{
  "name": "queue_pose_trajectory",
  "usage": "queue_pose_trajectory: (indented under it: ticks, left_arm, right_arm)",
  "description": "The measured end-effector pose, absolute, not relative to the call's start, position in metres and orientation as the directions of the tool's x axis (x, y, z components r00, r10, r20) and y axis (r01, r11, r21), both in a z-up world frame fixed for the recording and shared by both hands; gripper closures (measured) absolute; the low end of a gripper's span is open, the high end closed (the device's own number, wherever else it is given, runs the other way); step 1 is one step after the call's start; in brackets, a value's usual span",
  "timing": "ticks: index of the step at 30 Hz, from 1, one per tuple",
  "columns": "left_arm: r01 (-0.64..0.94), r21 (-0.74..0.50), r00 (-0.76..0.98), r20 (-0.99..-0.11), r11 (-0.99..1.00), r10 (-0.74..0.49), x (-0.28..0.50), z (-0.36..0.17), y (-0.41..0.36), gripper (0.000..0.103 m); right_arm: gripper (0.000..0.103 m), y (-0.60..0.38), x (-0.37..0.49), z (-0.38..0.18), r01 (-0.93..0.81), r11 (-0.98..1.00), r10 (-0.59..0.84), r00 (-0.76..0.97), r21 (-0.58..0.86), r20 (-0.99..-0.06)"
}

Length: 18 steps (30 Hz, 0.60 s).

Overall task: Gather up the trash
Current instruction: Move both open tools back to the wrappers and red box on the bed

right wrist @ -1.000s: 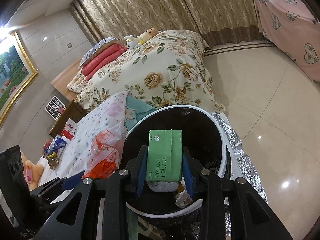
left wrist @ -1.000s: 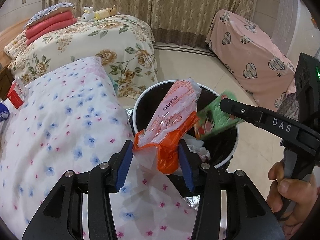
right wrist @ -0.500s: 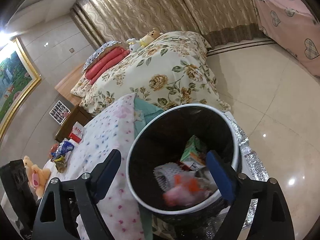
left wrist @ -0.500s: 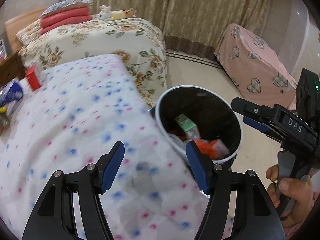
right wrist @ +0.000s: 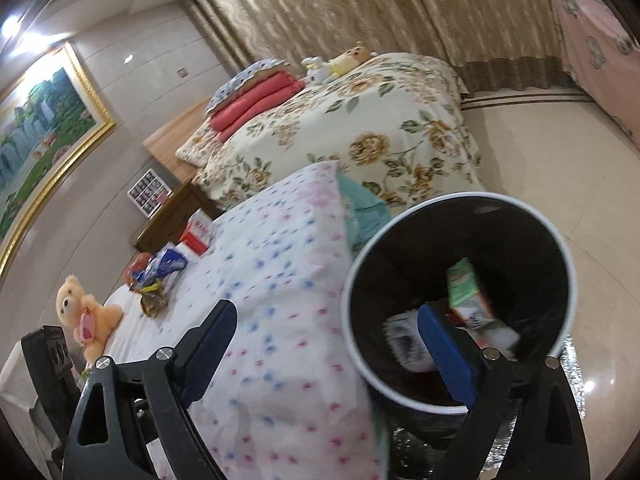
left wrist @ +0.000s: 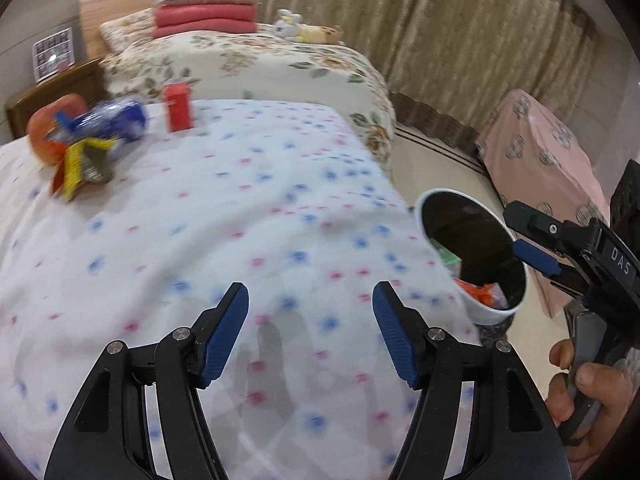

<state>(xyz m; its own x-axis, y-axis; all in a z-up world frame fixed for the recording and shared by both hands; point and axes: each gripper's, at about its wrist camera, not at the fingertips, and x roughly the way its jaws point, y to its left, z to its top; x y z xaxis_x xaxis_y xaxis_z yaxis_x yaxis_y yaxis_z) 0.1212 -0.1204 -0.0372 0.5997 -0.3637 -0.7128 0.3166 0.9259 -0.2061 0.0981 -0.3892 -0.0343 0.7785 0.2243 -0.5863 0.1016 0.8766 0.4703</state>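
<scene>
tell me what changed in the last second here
Both grippers let go: the orange bag from the left gripper and the green carton from the right gripper, whose jaws are opening, now lie in the bin. The left view swung toward the bed. The red box and wrappers stayed put.

Black two-finger grippers (left wrist: 310, 330) with ribbed blue pads (left wrist: 224, 334), silver screws, white "DAS" lettering

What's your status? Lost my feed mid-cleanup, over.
Left gripper open, empty; right gripper opening, empty. Green carton in bin. Wrappers, red box remain on bed. Nothing blocking.
</scene>
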Motion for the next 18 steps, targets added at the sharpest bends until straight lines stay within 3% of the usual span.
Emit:
queue_pose_trajectory:
  ticks: [18]
  left_arm:
    - [0.099, -0.26, 0.639, -0.724, 0.96, -0.262, 0.132, -0.052, -0.016, 0.037]
  right_arm:
    - [0.01, -0.301, 0.141, -0.045, -0.042, 0.895, 0.345, 0.696, 0.445, -0.629]
